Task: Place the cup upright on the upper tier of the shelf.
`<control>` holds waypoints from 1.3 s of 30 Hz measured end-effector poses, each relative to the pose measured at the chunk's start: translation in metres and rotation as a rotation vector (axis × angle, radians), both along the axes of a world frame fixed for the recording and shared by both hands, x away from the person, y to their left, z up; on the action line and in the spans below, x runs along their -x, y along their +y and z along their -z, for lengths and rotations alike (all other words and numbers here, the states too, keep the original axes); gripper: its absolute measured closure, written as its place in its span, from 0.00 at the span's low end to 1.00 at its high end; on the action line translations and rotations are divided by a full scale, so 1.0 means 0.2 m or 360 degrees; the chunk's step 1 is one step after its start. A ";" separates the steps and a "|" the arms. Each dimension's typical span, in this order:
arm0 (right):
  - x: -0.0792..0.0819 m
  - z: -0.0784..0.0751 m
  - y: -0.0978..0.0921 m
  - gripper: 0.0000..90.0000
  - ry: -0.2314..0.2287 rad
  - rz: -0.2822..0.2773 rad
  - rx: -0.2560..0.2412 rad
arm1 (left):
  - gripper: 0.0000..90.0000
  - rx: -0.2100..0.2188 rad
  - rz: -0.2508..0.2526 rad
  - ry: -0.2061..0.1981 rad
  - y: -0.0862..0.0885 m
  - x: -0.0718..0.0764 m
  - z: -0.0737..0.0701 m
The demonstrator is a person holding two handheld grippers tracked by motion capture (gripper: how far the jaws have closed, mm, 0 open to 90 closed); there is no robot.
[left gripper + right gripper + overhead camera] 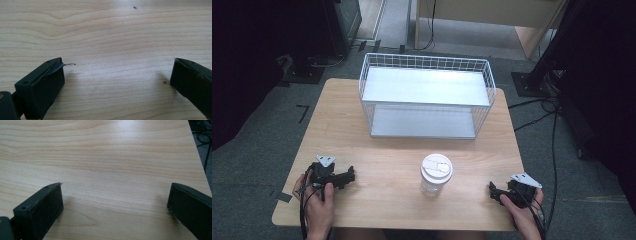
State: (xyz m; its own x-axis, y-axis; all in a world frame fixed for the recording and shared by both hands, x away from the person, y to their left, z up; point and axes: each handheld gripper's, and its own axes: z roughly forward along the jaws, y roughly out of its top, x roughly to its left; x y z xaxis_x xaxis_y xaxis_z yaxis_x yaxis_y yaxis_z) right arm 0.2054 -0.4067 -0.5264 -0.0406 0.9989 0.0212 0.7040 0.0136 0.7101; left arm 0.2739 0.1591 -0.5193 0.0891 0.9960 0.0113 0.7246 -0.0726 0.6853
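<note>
While both grippers rest low on the wooden counter (377, 150), a clear plastic cup (435, 175) with a white lid stands upright between them, nearer the right gripper (495, 190). The left gripper (350, 174) and the right one each have their fingers spread wide, holding nothing.
</note>
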 end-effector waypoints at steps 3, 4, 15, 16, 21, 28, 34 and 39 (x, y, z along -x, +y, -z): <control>0.00 0.00 0.00 0.00 0.0001 0.0002 -0.0002 | 0.00 0.0000 0.0000 0.0000 0.00 0.00 0.00; 0.00 0.00 0.00 0.00 0.0001 0.0002 -0.0002 | 0.00 0.0000 0.0000 0.0000 0.00 0.00 0.00; 0.00 0.00 0.01 0.00 0.0001 0.0021 -0.0004 | 0.00 0.0000 0.0000 0.0000 0.00 0.00 0.00; 0.00 0.00 0.01 0.00 0.0002 0.0022 -0.0003 | 0.00 0.0000 0.0000 0.0000 0.00 0.00 0.00; 0.00 -0.01 0.04 0.01 0.0003 -0.0043 0.0009 | 0.00 -0.0001 0.0001 0.0000 0.00 0.00 0.00; 0.02 -0.04 0.14 0.01 -0.0049 -0.0145 0.0012 | 0.00 -0.0001 0.0001 0.0000 0.00 0.00 0.00; 0.04 -0.07 0.25 0.01 -0.0070 -0.0244 -0.0014 | 0.00 -0.0001 0.0001 0.0000 0.00 0.00 0.00; 0.05 -0.07 0.32 0.01 -0.0073 -0.0311 -0.0026 | 0.00 0.0001 -0.0001 -0.0001 0.00 0.00 0.00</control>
State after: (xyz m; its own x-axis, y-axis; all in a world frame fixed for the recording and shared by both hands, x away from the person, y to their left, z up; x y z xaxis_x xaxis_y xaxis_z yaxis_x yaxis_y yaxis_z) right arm 0.1955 -0.3437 -0.5120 -0.2350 0.9715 0.0311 0.6562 0.1350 0.7424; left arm 0.2740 0.1590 -0.5193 0.0886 0.9960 0.0110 0.7243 -0.0720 0.6858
